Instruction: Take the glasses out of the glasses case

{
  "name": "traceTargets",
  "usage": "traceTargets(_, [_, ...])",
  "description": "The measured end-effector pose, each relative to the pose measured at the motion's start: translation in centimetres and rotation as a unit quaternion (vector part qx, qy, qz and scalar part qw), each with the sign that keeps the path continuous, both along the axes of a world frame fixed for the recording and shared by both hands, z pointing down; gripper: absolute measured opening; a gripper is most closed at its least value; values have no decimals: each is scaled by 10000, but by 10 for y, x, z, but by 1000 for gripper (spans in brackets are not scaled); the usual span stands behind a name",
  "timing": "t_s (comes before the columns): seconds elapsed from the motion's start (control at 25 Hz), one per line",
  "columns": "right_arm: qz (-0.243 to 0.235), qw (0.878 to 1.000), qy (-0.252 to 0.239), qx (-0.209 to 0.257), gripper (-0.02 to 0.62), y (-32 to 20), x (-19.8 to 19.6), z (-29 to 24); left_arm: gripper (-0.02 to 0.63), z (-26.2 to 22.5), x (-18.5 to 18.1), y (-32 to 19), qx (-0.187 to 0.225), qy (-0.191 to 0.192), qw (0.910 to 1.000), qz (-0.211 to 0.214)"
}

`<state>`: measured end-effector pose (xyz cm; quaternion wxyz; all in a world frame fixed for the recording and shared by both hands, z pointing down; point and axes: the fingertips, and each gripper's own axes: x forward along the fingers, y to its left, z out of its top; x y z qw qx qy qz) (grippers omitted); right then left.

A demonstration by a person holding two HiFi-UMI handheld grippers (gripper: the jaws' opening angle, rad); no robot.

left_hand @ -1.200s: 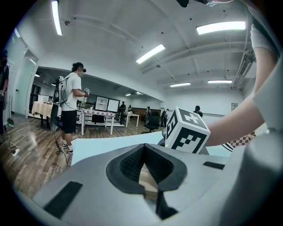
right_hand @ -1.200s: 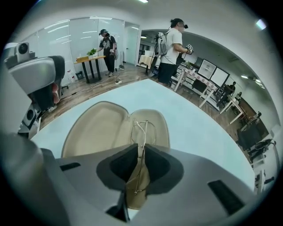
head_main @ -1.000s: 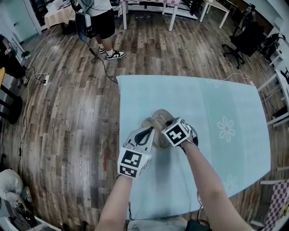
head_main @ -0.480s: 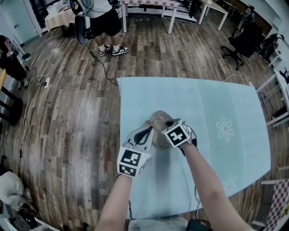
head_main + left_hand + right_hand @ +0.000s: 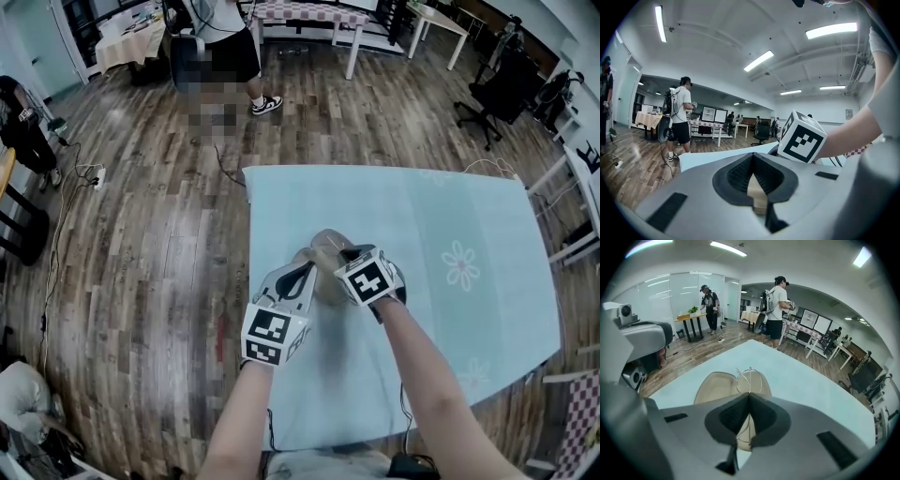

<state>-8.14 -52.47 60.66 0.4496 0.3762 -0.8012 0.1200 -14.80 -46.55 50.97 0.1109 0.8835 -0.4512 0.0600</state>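
Observation:
A tan glasses case [image 5: 325,246] lies open on the light blue tablecloth [image 5: 450,216]. In the right gripper view its two tan halves [image 5: 715,386] spread below the jaws. Thin wire-rimmed glasses [image 5: 750,378] stand up over the case, and my right gripper [image 5: 749,398] is shut on their wire. My left gripper [image 5: 752,161] is shut on a tan edge of the case [image 5: 757,196]. In the head view both grippers meet over the case, the left gripper [image 5: 302,277] at its left and the right gripper [image 5: 349,257] at its right. The right gripper's marker cube [image 5: 802,138] shows close by.
The table's left edge [image 5: 249,281] drops to a wooden floor. A person [image 5: 220,47] with a backpack walks beyond the table's far end. Flower prints [image 5: 460,265] mark the cloth at the right. Desks and an office chair [image 5: 497,89] stand further off.
Both grippers stay almost where they were over the case. The person in the background has walked to the right.

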Motion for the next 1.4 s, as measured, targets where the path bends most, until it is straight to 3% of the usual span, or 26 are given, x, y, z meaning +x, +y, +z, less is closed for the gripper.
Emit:
traceTargets(0.72, [61,9942,-761,758,9,45,4,-73,6,-54,13,41,403,-139,9991,-44])
traceTargets(1.4, [-198,9733,-1458,1764,9,115,13,-153,7,-93,28,91,750,-212,9968,-200])
